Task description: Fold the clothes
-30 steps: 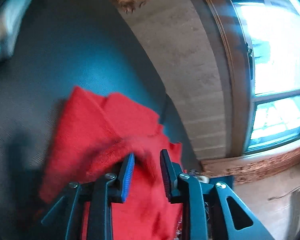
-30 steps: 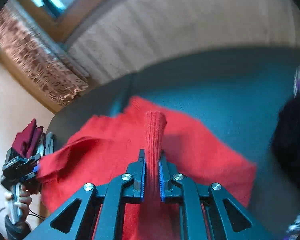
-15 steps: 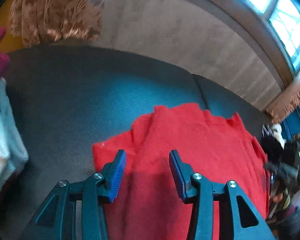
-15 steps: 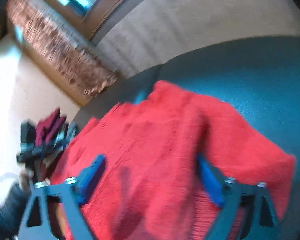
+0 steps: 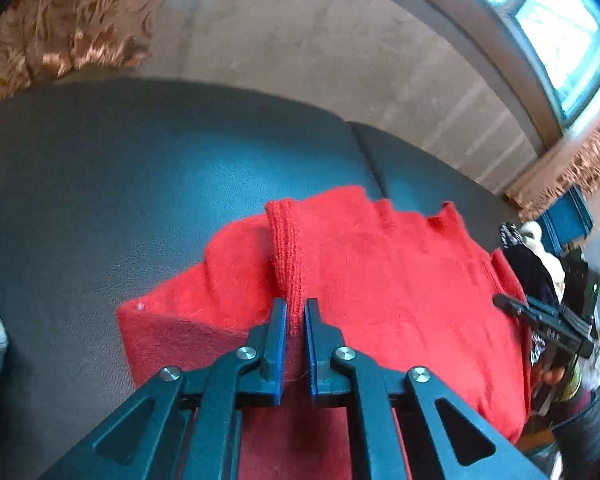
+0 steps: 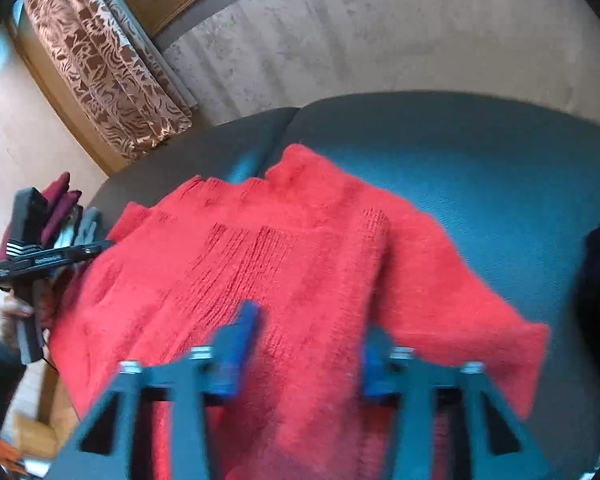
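Sweater [image 5: 380, 272] cuff pinched in left tool [image 5: 295, 309]; right tool [image 6: 312, 320], closing, gapes over knit.

One red sweater [image 5: 388, 280] lies on one dark sofa [image 5: 112, 184], whose seat shows two cushions split by a single seam toward 12 o'clock. Two claws are in play: the left claw [image 5: 295, 312] and the right claw [image 6: 308, 344], each with two blue pads. Two patterned curtains hang, one at 10 o'clock [image 6: 100, 60] and one at 3 o'clock [image 5: 588, 156]. One window [image 5: 556, 28] sits at 1 o'clock.
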A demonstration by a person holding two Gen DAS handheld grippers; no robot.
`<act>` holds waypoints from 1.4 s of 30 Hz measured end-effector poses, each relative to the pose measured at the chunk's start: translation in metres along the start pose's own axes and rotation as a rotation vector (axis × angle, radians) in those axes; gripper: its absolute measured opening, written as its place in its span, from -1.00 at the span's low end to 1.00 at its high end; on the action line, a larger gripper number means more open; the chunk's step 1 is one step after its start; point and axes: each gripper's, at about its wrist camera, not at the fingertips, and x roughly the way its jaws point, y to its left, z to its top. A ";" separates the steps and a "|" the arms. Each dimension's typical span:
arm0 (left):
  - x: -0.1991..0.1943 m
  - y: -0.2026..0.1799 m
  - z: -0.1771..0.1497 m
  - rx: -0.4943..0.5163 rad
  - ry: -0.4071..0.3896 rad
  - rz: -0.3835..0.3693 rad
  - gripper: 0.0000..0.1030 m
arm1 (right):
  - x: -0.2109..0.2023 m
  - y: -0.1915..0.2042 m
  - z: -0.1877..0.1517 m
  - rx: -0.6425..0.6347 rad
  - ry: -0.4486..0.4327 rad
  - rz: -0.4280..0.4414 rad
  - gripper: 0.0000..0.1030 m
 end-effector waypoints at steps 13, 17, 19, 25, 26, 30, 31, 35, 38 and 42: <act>-0.007 0.023 -0.004 -0.297 -0.130 0.051 -0.88 | -0.011 -0.011 0.041 -0.036 -0.085 -0.145 -0.78; 0.020 0.023 -0.028 -0.265 -0.112 0.127 -0.82 | 0.034 -0.039 0.019 0.068 -0.018 -0.108 -0.73; 0.019 0.019 -0.036 -0.232 -0.148 0.149 -0.82 | 0.032 -0.043 0.016 0.086 -0.032 -0.085 -0.72; 0.008 0.015 -0.034 -0.212 -0.143 0.202 -0.74 | 0.025 -0.047 0.017 0.089 -0.018 -0.063 -0.55; 0.005 0.015 -0.032 -0.218 -0.140 0.207 -0.73 | 0.019 -0.046 0.017 0.082 -0.011 -0.061 -0.45; -0.025 0.007 -0.033 -0.227 -0.212 0.220 -0.74 | -0.041 -0.037 -0.005 0.009 -0.070 0.027 0.14; -0.028 -0.001 -0.035 -0.208 -0.221 0.210 -0.72 | -0.057 -0.034 -0.014 0.000 -0.079 0.063 0.26; -0.030 -0.042 -0.043 -0.116 -0.230 0.156 -0.66 | -0.105 -0.033 -0.063 0.013 -0.037 0.179 0.46; -0.015 -0.078 -0.048 -0.016 -0.184 0.112 -0.66 | -0.111 -0.023 -0.094 0.018 0.043 0.231 0.48; 0.021 -0.125 -0.046 0.087 -0.114 0.070 -0.65 | -0.102 -0.017 -0.118 0.031 0.065 0.284 0.48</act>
